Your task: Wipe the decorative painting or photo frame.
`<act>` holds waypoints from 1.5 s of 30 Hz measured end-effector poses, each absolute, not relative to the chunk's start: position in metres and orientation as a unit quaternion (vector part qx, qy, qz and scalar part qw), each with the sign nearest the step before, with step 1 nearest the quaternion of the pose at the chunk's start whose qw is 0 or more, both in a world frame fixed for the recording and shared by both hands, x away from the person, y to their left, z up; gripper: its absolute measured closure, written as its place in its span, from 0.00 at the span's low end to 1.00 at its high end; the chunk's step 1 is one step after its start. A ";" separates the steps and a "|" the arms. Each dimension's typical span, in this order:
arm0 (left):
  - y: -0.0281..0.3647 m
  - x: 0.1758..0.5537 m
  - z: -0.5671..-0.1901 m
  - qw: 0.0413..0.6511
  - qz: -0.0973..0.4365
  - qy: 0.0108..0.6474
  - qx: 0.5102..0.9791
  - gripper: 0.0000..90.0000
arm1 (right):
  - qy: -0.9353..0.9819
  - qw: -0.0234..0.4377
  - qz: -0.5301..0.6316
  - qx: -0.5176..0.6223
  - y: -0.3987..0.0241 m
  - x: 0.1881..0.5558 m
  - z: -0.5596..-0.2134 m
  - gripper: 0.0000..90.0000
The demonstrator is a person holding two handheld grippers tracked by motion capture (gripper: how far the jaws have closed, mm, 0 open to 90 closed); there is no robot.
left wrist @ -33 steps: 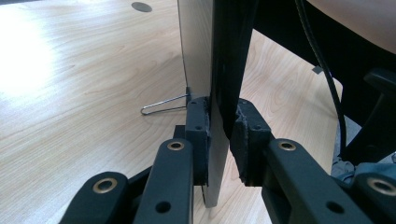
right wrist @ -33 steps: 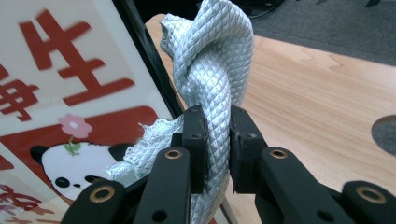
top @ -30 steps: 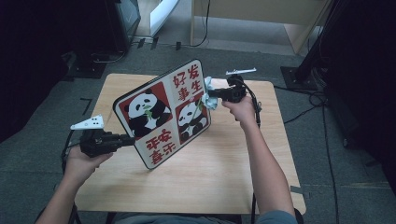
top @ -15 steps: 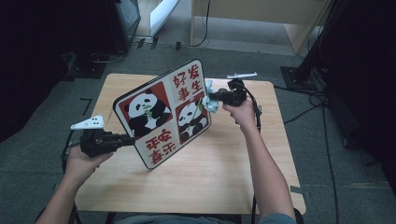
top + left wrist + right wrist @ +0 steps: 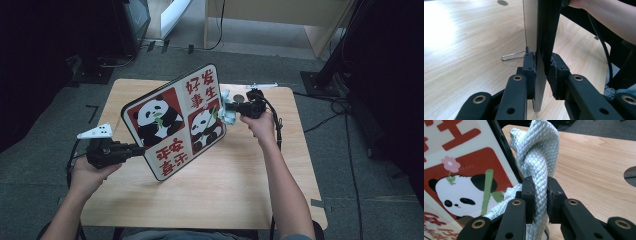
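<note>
A square panda board (image 5: 175,120) with red characters stands tilted on the wooden table (image 5: 225,190). My left gripper (image 5: 142,149) is shut on its lower left edge. In the left gripper view the board (image 5: 534,25) runs edge-on between the pads (image 5: 529,67); the jaws (image 5: 541,67) have just eased slightly wider, with the board still gripped. My right gripper (image 5: 231,107) is shut on a bunched pale blue-white cloth (image 5: 227,112), which is pressed against the board's right edge. In the right gripper view the cloth (image 5: 536,152) rises between the jaws (image 5: 540,187) beside the panda picture (image 5: 461,182).
A thin wire stand (image 5: 512,55) juts from the board's back onto the table. A round hole (image 5: 239,97) sits in the tabletop near the far edge. Cables (image 5: 345,150) trail over the grey floor at the right. A dark cabinet (image 5: 75,30) stands at the far left.
The right hand with the cloth has shifted slightly along the board's right edge. The left hand and the board have stayed in place.
</note>
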State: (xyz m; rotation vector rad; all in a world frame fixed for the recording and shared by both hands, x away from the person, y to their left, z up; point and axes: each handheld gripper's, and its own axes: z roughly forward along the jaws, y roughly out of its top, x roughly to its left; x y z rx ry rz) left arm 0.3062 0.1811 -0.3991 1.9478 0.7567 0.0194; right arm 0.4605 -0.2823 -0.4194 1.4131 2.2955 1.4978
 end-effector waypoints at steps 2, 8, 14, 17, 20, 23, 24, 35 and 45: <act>0.179 0.306 -0.400 0.497 0.011 0.313 0.809 0.85 | 0.743 0.028 0.486 0.458 -0.283 0.460 -0.420 0.88; 0.177 0.306 -0.400 0.497 0.010 0.316 0.808 0.81 | 0.748 0.027 0.485 0.453 -0.285 0.459 -0.422 0.88; 0.178 0.307 -0.400 0.501 0.011 0.315 0.806 0.79 | 0.755 0.028 0.476 0.451 -0.286 0.457 -0.430 0.88; 0.178 0.307 -0.400 0.503 0.010 0.317 0.804 0.77 | 0.756 0.024 0.474 0.451 -0.287 0.458 -0.435 0.88; 0.179 0.308 -0.401 0.504 0.010 0.316 0.803 0.75 | 0.757 0.022 0.472 0.451 -0.286 0.457 -0.438 0.88; 0.179 0.308 -0.401 0.505 0.011 0.316 0.803 0.74 | 0.757 0.020 0.471 0.454 -0.286 0.457 -0.439 0.88; 0.179 0.308 -0.401 0.505 0.011 0.315 0.803 0.73 | 0.758 0.019 0.470 0.453 -0.287 0.457 -0.439 0.88; 0.178 0.309 -0.401 0.506 0.012 0.312 0.804 0.70 | 0.761 0.021 0.464 0.453 -0.287 0.453 -0.448 0.88; 0.177 0.309 -0.402 0.502 0.012 0.309 0.808 0.68 | 0.765 0.018 0.451 0.460 -0.287 0.451 -0.454 0.88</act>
